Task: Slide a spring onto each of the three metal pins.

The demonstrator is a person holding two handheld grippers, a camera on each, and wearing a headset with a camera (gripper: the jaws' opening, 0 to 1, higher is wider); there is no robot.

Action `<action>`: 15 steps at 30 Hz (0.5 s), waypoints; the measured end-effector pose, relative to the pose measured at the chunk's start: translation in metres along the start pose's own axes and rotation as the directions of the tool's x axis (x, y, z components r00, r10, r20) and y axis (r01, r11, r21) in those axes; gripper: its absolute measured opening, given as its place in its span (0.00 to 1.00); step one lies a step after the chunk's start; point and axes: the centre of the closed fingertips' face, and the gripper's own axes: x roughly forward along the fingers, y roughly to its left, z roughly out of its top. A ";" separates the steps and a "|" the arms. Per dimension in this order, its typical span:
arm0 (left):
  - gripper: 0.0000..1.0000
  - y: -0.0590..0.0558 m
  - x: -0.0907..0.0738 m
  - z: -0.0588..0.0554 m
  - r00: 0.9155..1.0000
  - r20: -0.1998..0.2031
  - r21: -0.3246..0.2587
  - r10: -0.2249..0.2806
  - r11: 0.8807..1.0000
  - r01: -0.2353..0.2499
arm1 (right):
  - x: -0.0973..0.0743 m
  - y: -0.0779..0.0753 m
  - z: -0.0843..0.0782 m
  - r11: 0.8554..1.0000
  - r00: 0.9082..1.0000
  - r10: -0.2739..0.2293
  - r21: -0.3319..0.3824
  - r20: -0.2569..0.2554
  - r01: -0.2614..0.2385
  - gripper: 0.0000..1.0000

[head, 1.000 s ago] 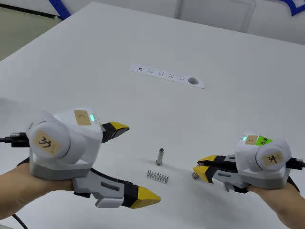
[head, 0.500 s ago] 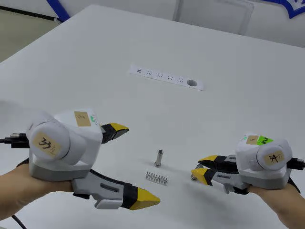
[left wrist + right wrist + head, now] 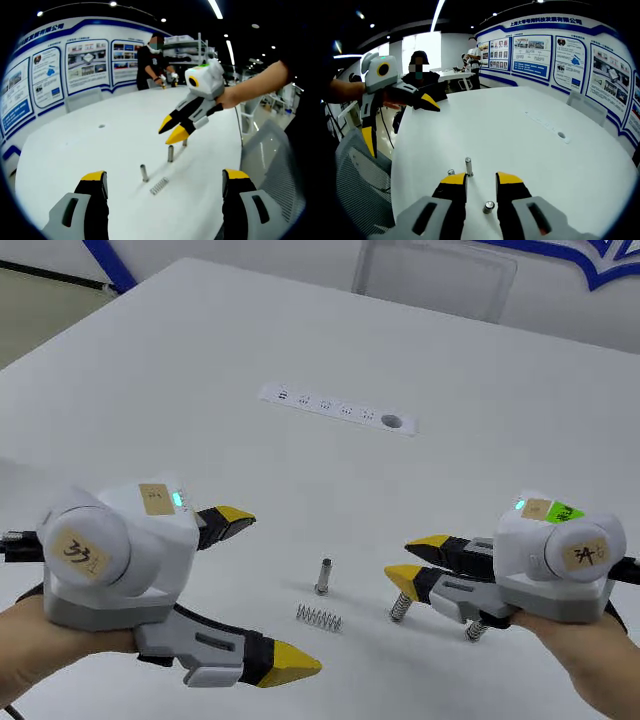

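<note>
Open tabletop (image 3: 200, 390) across the upper half of the head view, interrupted only by a flat power strip (image 3: 335, 410) at centre. Crowded at lower centre: upright bare pin (image 3: 323, 576), loose spring (image 3: 318, 617) lying just below it, two spring-wrapped pins (image 3: 400, 607) at right beneath the right gripper (image 3: 410, 560). Unblocked from the wide-spread jaws of the left gripper (image 3: 270, 590) rightward to bare pin and loose spring.

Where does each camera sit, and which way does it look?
Head view: on the head, looking down at the table; left hand, right hand, left gripper, right gripper show.
Left gripper view: on the left gripper, facing the right gripper; own jaws show.
Right gripper view: on the right gripper, facing the left gripper; own jaws show.
Shared: bare pin.
</note>
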 end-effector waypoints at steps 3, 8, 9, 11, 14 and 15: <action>0.97 0.002 -0.002 0.000 1.000 0.005 -0.006 0.005 1.000 -0.005 | 0.006 0.013 0.000 0.999 0.999 0.035 0.022 0.002 -0.035 0.25; 0.96 0.007 -0.007 -0.001 1.000 0.004 -0.005 0.007 1.000 -0.007 | 0.019 0.037 -0.010 0.996 0.995 0.087 -0.020 -0.047 -0.088 0.25; 0.96 0.008 -0.007 -0.001 1.000 0.005 -0.006 0.008 1.000 -0.008 | 0.022 0.040 -0.012 0.995 0.994 0.094 -0.025 -0.058 -0.096 0.25; 0.97 0.010 -0.008 -0.002 1.000 0.006 -0.010 0.017 1.000 -0.017 | 0.028 0.046 -0.018 0.993 0.991 0.106 -0.039 -0.080 -0.109 0.25; 0.97 0.013 -0.008 -0.004 1.000 0.002 -0.011 0.026 1.000 -0.026 | 0.036 0.054 -0.026 0.990 0.986 0.122 -0.051 -0.113 -0.128 0.25; 0.97 0.013 -0.008 -0.005 1.000 0.001 -0.013 0.026 1.000 -0.026 | 0.040 0.056 -0.029 0.990 0.984 0.125 -0.056 -0.123 -0.133 0.25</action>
